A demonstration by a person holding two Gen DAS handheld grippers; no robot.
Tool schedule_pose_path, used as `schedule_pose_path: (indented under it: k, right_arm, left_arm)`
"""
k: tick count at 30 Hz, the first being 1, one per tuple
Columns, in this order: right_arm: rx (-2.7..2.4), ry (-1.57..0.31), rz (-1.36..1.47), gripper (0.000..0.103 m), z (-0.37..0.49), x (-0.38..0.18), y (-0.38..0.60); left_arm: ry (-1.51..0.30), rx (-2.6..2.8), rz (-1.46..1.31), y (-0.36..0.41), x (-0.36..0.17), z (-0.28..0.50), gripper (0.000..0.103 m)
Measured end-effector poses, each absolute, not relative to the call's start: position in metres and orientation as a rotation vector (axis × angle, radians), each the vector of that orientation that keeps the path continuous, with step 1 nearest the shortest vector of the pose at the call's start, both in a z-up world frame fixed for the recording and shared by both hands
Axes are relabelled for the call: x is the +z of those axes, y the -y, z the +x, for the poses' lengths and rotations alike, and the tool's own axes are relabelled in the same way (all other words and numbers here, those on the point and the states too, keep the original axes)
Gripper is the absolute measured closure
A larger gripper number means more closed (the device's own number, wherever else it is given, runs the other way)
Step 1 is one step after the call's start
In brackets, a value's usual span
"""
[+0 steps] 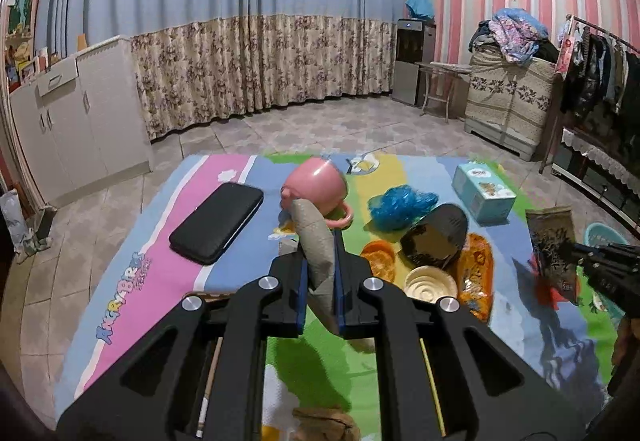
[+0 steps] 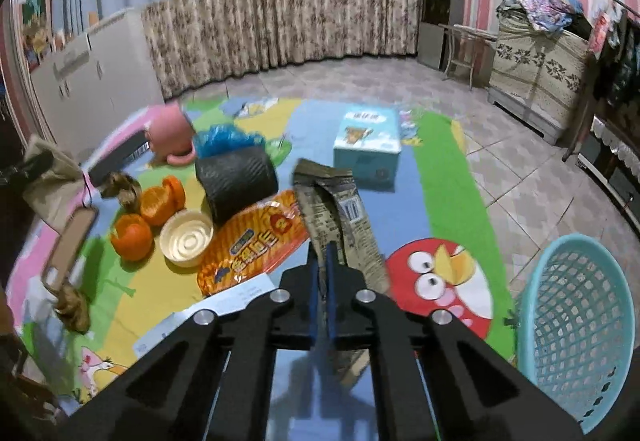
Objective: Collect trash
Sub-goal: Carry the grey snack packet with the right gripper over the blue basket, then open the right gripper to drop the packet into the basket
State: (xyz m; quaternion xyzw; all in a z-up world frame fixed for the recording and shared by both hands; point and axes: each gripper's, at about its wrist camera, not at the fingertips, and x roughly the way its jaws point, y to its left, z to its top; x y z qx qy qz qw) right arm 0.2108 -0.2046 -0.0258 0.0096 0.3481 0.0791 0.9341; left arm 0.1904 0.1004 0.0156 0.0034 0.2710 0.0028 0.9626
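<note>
Taking the tissue box (image 2: 367, 145) on the colourful play mat (image 2: 436, 177) as the landmark and reading from the left: far left of it lie a black case (image 1: 218, 221) and a pink cup (image 1: 316, 183) tipped on its side, then a blue crumpled plastic bag (image 1: 400, 203) just left of the box. The left gripper (image 1: 320, 273) is clenched on a grey-brown cardboard tube (image 1: 316, 241), lifted clear of the mat. Nearer the camera than the box, and to its left, sit two pieces of orange peel (image 2: 150, 217), one cream round lid (image 2: 186, 239), one black cylindrical container (image 2: 238, 183) lying on its side and one orange snack wrapper (image 2: 256, 241) flat beneath it. Two brown crumpled scraps (image 2: 124, 189) lie further left, and a white paper slip (image 2: 208, 311) lies in front of the wrapper. The right gripper (image 2: 322, 269) has its jaws clamped on a dark olive foil packet (image 2: 340, 217), held up in front of the box. Right of the box, off the mat's edge, stands one turquoise mesh basket (image 2: 576, 325); what shows of its inside looks empty. The job seems at an early stage: two pieces are in hand, none visibly binned, and peel, wrapper, scraps and bag probably remain.
</note>
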Motion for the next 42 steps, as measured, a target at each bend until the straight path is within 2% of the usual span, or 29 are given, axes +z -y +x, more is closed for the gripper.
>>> schedule_pose_path:
  k: [6,16,27,42]
  right_arm:
    - [0.150,-0.618,0.103,0.100,0.186,0.002,0.245]
    - [0.044,-0.552,0.163,0.100,0.157,0.016,0.314]
    - [-0.132,-0.567,0.202,0.100,0.143,-0.002,0.421]
    - [-0.186,-0.612,0.320,0.100,0.132,-0.033,0.481]
  left_arm:
    - [-0.510,-0.031,0.035,-0.070,0.035,0.183,0.094]
    - [-0.498,-0.146,0.058,0.009,0.042,0.182,0.094]
    - [-0.510,-0.321,0.061,0.132,0.029,0.192,0.094]
    - [-0.508,-0.559,0.144,0.296,0.000,0.184,0.094]
